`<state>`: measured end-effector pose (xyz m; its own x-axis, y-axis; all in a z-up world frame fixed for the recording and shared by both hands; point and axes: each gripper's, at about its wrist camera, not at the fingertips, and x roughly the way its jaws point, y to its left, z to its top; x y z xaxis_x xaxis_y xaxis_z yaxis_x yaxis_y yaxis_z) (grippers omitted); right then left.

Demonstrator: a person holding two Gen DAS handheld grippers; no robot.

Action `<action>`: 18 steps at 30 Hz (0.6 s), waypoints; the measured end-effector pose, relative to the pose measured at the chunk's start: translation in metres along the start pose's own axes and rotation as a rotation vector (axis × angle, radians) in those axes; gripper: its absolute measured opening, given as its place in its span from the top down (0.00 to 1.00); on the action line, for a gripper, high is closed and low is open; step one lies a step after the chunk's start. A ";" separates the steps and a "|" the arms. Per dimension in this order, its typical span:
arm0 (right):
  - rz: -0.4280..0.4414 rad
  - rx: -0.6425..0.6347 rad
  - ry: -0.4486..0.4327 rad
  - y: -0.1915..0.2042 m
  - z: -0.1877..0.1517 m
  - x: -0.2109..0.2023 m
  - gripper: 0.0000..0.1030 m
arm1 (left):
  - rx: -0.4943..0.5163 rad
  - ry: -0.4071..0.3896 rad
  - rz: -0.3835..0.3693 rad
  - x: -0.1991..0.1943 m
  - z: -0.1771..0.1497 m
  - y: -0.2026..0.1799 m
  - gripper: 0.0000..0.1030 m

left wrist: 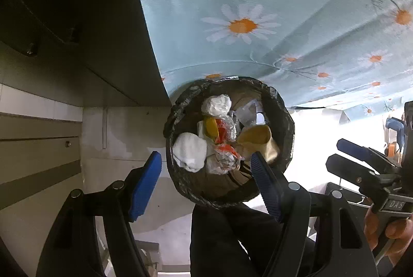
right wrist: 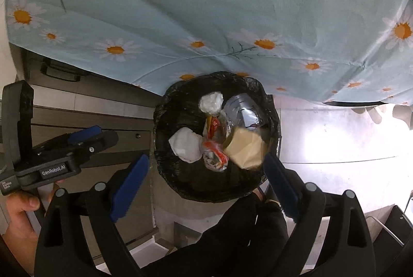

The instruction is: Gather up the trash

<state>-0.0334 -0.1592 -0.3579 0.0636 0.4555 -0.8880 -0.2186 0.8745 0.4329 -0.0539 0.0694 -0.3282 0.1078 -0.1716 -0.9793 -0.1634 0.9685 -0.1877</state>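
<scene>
Left wrist view showed the left gripper (left wrist: 206, 181) with its blue pads spread wide and nothing between them, poised above the trash bin (left wrist: 286, 122), its right pad overlapping the bin's near rim in the frame; whether it touched the liner could not be determined. The right wrist view showed the right gripper (right wrist: 206, 179) likewise spread wide and empty, directly over the same bin (right wrist: 165, 122). The bin was lined with a black bag and stood on the floor, just beside the hanging edge of a table covered in a light blue daisy tablecloth (left wrist: 258, 6). Inside lay the collected trash: a crumpled white tissue (left wrist: 189, 152) at the near left, a second white wad (left wrist: 216, 104) farther back, red and silver wrappers (left wrist: 224, 132) in the middle, a silver foil pouch (right wrist: 242, 106) at the rear right, and a tan paper cup (right wrist: 245, 148), blurred in the right wrist view, at the right side just in front of the right gripper's right pad. The floor (left wrist: 116, 137) was pale tile, brightly lit to the right of the bin, with brown cabinet fronts (left wrist: 33, 148) along the left. Both tools pointed steeply downward at the bin from above. The person's left hand (right wrist: 18, 210) gripped the handle of the left tool at the left of the right wrist view, and the right hand (left wrist: 389, 230) gripped the right tool's handle at the lower right of the left wrist view. A dark-clothed leg (right wrist: 232, 238) stood below the bin in both views.
</scene>
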 end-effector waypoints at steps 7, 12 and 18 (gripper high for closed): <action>0.004 -0.024 -0.022 -0.002 -0.006 -0.023 0.13 | -0.013 -0.031 -0.005 -0.022 -0.013 -0.019 0.33; -0.014 -0.037 -0.052 -0.002 -0.010 -0.055 0.12 | -0.019 -0.050 -0.006 -0.044 -0.020 -0.032 0.33; -0.002 -0.038 -0.108 -0.001 -0.012 -0.101 0.09 | 0.028 -0.088 -0.004 -0.084 -0.030 -0.059 0.33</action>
<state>-0.0508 -0.2082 -0.2706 0.1684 0.4708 -0.8660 -0.2550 0.8695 0.4231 -0.0829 0.0211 -0.2372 0.1944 -0.1604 -0.9677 -0.1357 0.9727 -0.1885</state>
